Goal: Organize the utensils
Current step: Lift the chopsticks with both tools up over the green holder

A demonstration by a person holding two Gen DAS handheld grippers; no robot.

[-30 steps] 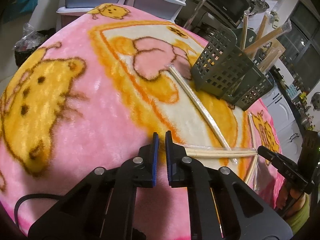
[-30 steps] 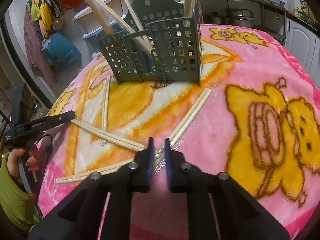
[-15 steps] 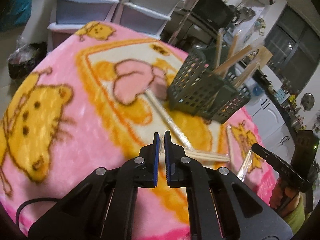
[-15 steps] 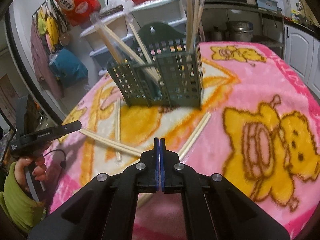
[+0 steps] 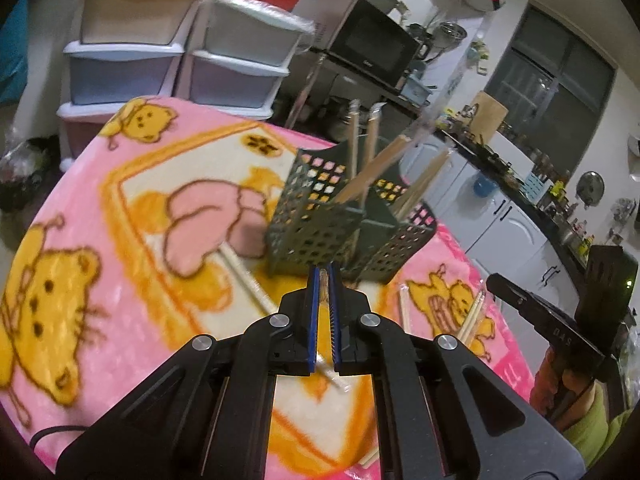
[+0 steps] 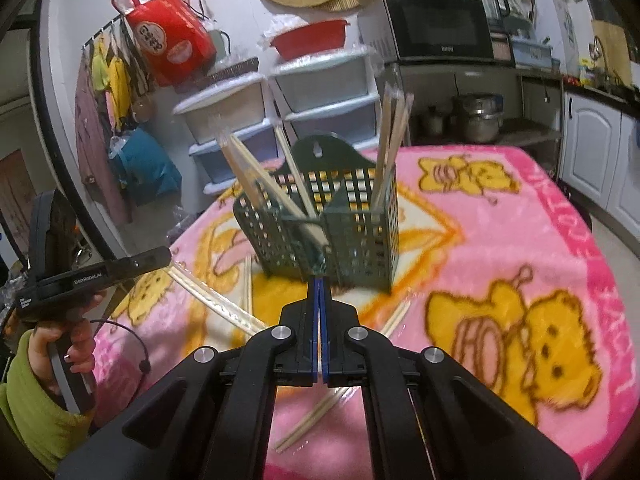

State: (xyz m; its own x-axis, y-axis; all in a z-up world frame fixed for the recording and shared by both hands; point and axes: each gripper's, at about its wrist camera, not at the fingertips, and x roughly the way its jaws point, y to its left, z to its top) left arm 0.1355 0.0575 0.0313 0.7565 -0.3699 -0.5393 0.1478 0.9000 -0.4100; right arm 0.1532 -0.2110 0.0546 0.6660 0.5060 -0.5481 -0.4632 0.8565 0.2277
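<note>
our left hand-held gripper (image 5: 324, 276) pinches a wrapped chopstick pair (image 5: 322, 280); our right hand-held gripper (image 6: 319, 282) pinches another wrapped pair (image 6: 318, 268), both before the green basket (image 6: 360, 240).

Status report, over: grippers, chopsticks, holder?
Left gripper shut, right gripper shut; grip on anything unclear. Green holder upright, standing chopsticks inside. Loose chopsticks on pink blanket. Nothing between grippers and holder.

Dark green perforated plastic utensil basket (image 5: 320, 232) motion-blurred, its lower front edge hidden behind black gripper fingers, wrapped wooden chopsticks (image 6: 308, 426) running under the gripper at 6 o'clock
</note>
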